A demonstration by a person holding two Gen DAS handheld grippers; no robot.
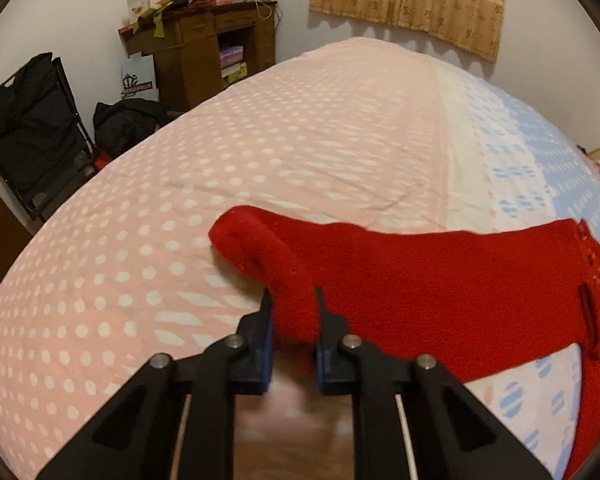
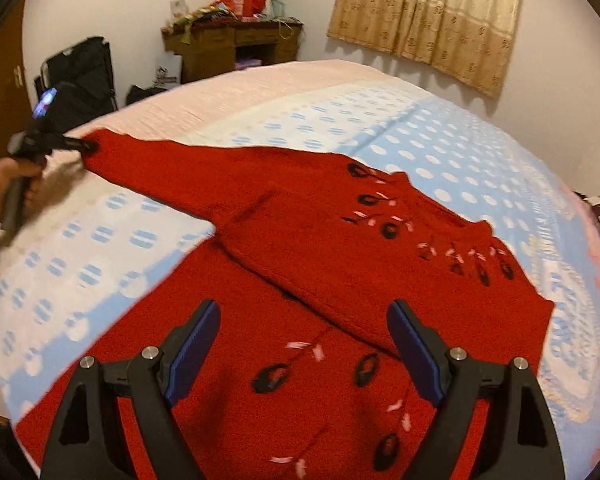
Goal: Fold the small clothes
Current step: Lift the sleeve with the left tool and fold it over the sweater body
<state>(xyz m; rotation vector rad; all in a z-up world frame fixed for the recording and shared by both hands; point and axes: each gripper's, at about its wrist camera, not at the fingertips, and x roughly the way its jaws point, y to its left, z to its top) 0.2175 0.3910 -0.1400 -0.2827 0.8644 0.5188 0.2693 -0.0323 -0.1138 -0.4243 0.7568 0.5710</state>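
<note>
The left gripper pinches the sleeve cuff of the soft, floppy red sweater on the bed; the right gripper hovers wide apart above its hem.

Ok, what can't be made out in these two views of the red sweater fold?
- Left wrist view: sweater body cut off by the right edge; only the sleeve shows.
- Right wrist view: left gripper motion-blurred, grip on the sleeve cuff unclear.
- Right wrist view: right gripper fingers hide part of the hem.

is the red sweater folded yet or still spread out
Partly folded: the red sweater has one body layer lapped over another, while its sleeve stretches out sideways, pinched in the left gripper.
</note>
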